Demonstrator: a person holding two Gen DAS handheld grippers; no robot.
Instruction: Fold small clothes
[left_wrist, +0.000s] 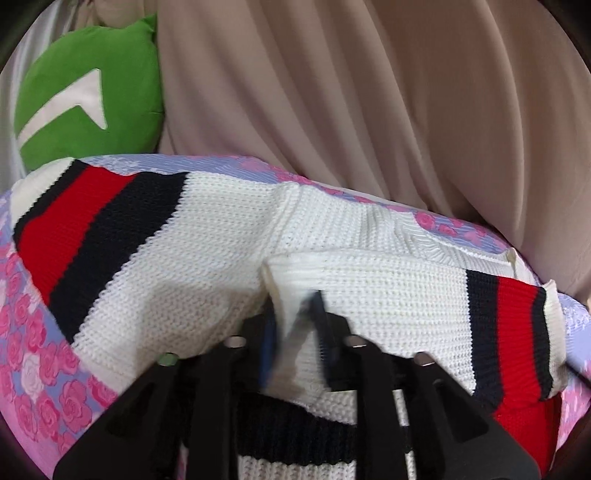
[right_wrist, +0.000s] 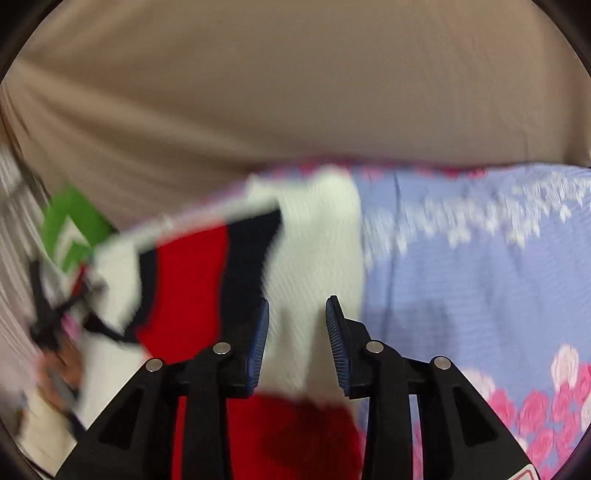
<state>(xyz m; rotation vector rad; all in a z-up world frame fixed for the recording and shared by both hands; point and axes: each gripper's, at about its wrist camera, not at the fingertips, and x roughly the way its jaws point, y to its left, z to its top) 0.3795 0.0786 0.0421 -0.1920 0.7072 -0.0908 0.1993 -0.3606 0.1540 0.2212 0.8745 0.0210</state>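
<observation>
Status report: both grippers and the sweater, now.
Left gripper shut on sweater fold. Right gripper open over it. Sweater on floral sheet. Nothing in the way.

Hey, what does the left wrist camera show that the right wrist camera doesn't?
Only the left wrist view shows the left claw shut on a fold of the white knit sweater, and the sweater spread out sharply with striped bands at both ends.

Only the right wrist view shows the right claw open above the cloth, gripping nothing, and a wide bare stretch of the floral bedspread. It is blurred.

Both show the sweater, the bedspread, the green cushion and the beige curtain behind.
</observation>
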